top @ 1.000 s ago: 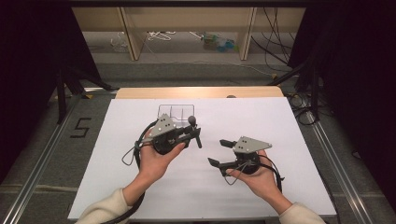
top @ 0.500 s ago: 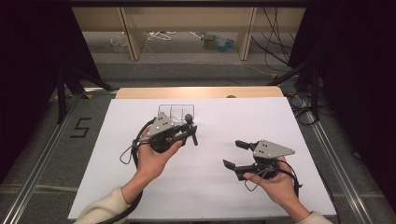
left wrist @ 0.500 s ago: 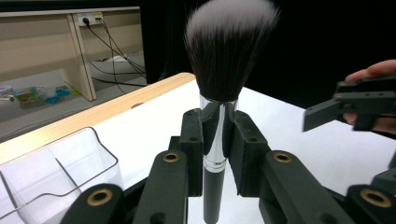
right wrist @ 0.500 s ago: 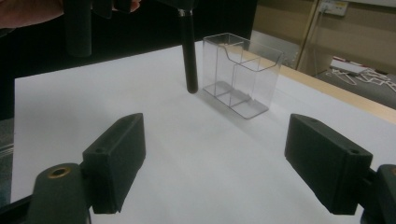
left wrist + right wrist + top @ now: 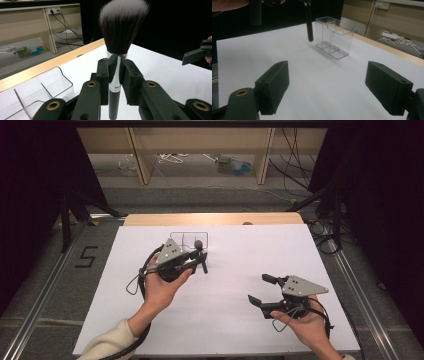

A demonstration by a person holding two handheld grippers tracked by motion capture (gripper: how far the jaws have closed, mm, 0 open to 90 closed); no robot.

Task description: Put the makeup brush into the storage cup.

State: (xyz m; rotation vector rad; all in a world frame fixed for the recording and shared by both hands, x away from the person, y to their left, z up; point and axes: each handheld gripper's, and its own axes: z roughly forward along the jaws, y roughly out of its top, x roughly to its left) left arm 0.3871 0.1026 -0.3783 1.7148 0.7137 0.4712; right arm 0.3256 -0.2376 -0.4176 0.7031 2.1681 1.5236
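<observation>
A makeup brush [image 5: 117,37] with dark, white-tipped bristles and a black and silver handle stands upright between the jaws of my left gripper [image 5: 115,75], which is shut on the handle. In the high view my left gripper [image 5: 200,260] holds the brush [image 5: 198,244] just in front of a clear plastic organizer [image 5: 189,238] with several compartments at the table's far middle. The brush handle's lower end [image 5: 309,22] hangs a little above the table, beside the organizer [image 5: 335,37]. My right gripper [image 5: 260,289] is open and holds nothing, near the front right of the table.
A white sheet [image 5: 240,320] covers the table, with a wooden edge [image 5: 215,218] along its far side. Beyond the table are shelf legs, cables and small litter on the floor [image 5: 230,165]. Dark curtains stand on both sides.
My right gripper has moved right and back toward the near edge, staying open. My left gripper with the brush has barely shifted.
</observation>
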